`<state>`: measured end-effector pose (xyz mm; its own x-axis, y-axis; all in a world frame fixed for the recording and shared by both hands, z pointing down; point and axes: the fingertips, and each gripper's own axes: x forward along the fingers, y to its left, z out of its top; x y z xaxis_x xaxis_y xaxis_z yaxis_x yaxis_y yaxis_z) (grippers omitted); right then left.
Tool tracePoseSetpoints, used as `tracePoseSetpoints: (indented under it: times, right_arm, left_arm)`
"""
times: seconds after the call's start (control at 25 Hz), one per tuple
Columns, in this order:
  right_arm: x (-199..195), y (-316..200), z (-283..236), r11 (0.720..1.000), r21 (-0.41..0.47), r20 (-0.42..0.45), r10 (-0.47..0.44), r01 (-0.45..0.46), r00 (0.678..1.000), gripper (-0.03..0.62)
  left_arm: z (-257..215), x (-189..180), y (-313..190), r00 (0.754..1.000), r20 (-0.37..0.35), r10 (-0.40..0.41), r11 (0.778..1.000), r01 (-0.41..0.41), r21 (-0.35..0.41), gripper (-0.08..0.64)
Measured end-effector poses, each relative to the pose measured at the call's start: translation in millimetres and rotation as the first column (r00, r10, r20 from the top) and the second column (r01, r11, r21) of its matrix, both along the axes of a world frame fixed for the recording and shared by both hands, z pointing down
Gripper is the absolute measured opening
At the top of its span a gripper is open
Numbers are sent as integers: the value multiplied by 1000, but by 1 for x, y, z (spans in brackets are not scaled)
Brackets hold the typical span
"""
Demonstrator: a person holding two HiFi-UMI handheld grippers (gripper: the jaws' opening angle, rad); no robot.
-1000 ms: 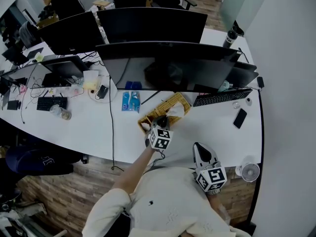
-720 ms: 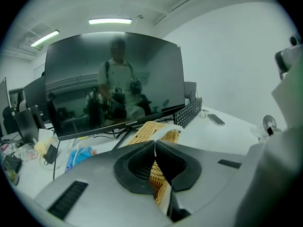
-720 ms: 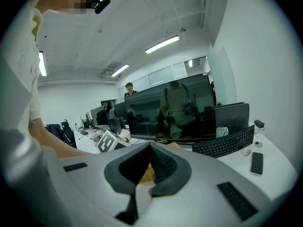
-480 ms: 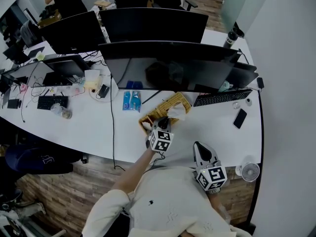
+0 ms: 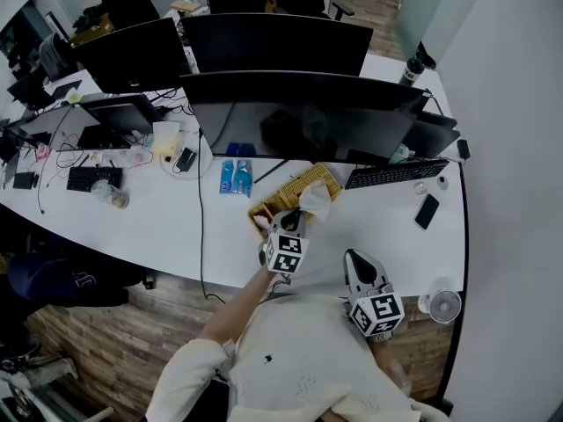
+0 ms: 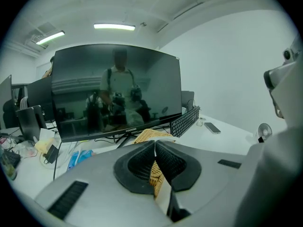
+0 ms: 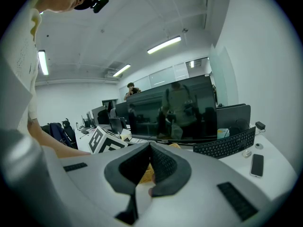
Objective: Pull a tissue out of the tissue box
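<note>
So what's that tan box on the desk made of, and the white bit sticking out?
The tissue box looks woven, maybe wicker or rattan: tan, matte, criss-cross weave showing. The tissue seems thin soft paper: white, crumpled.

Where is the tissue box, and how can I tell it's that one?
Find the nearest big dark monitor on the long white desk. Just in front of its stand sits the tissue box, between a blue packet and a black keyboard. It's the only yellow woven thing, with a white tissue poking out.
</note>
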<state>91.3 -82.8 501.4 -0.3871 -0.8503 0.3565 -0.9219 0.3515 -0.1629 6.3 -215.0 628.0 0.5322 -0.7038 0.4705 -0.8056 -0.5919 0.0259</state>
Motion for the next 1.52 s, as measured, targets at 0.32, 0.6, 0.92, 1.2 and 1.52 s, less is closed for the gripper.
tracePoseSetpoints:
  times: [0.32, 0.6, 0.92, 1.2, 1.52]
  right_arm:
    - [1, 2, -1, 1000, 6, 9, -4, 4, 1000, 2]
    - [1, 1, 0, 1000, 10, 10, -9, 9, 1000, 2]
    - [-1, 0, 0, 1000, 15, 10, -22, 22, 1000, 2]
    - [-3, -2, 1, 999, 13, 8, -37, 37, 999, 2]
    - [-7, -8, 0, 998, 19, 9, -55, 55, 998, 2]
  left_arm:
    - [-34, -5, 11, 999, -50, -5, 998, 7, 54, 14]
    - [-66, -13, 23, 996, -92, -2, 996, 11, 92, 14]
    - [-87, -24, 36, 990, -141, -15, 993, 31, 112, 14]
    - [-98, -40, 54, 985, -167, -28, 992, 48, 115, 14]
    - [-104, -63, 70, 978, -192, -75, 988, 99, 122, 14]
